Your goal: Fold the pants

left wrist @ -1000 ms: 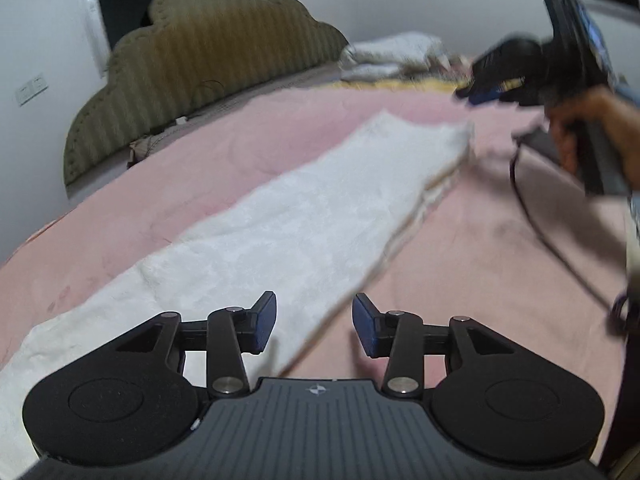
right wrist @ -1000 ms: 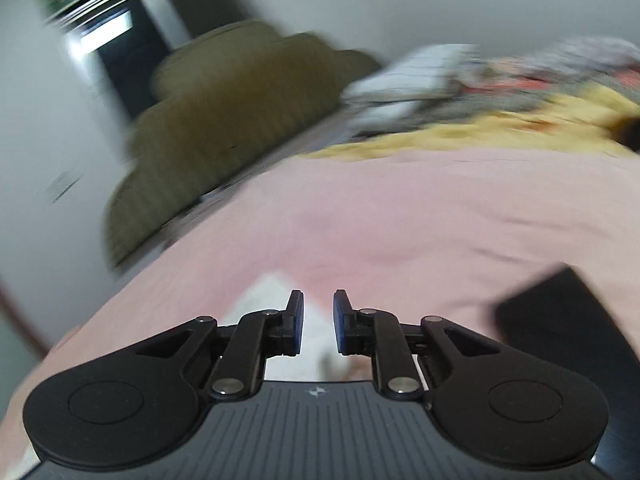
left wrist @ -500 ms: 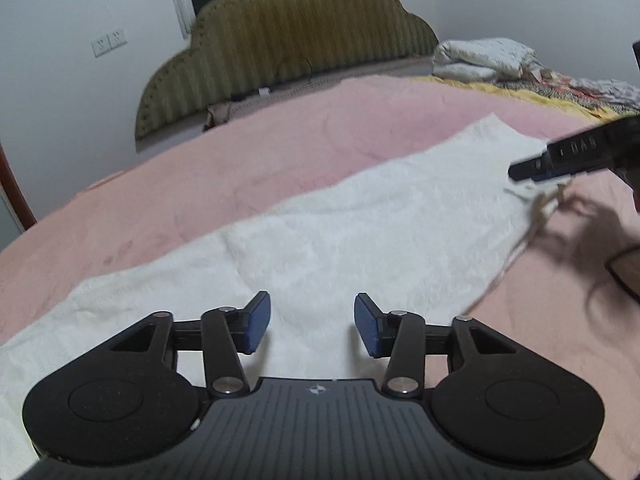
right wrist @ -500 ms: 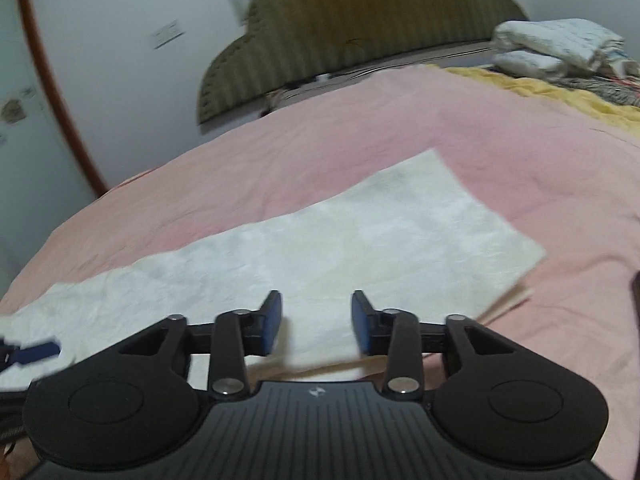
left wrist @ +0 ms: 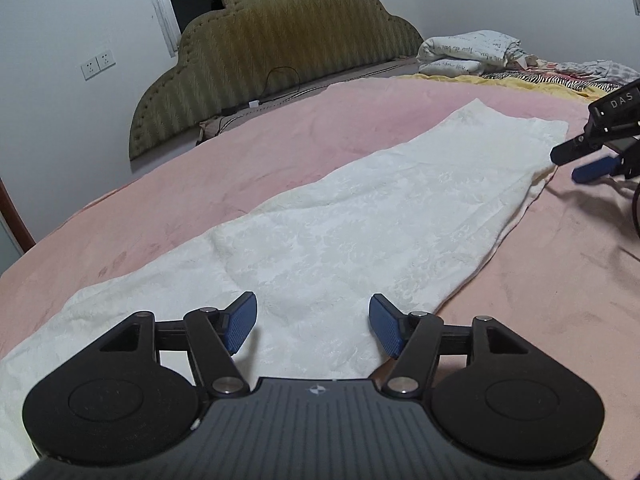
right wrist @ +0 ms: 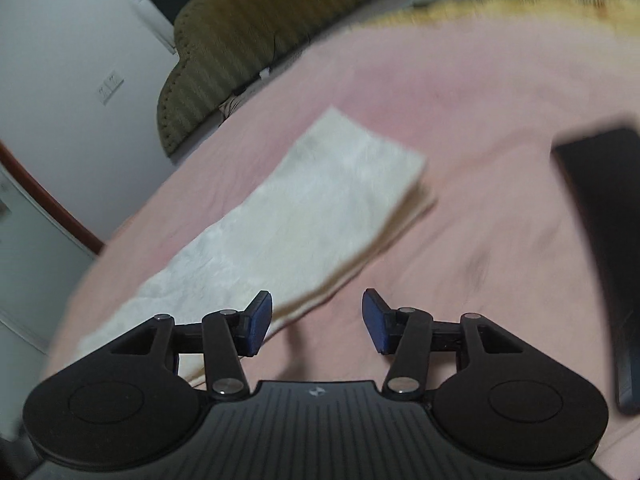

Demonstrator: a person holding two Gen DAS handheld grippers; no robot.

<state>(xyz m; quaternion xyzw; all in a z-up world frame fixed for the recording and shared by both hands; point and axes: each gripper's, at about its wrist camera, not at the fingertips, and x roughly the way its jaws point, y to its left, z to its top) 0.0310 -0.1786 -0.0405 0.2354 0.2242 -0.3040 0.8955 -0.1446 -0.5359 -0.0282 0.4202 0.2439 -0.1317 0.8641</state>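
Two grippers: both are hovering over the bed with their blue pads spread and nothing between them.
Left gripper (left wrist: 312, 326): its jaws have just been opening wider; it is hanging above the near stretch of the pants, not gripping them.
Right gripper (right wrist: 317, 322): its jaws have also just been opening; it is pointing at bare blanket just beside the long edge of the pants, its view blurred.
Pants (left wrist: 360, 232): white, textured, lying flat in a long narrow strip running diagonally across the bed.
Surface: a pink blanket (left wrist: 280, 136) is covering the bed, mostly smooth.
Headboard (left wrist: 276, 44): olive, scalloped, padded, standing against the white wall.
Wall: a socket plate (left wrist: 98, 65) is sitting left of the headboard.
Far corner: folded bedding (left wrist: 468, 52) is resting near a yellow and patterned cover.
Right side: a dark flat object (right wrist: 600, 216) is lying on the blanket, too blurred to identify.
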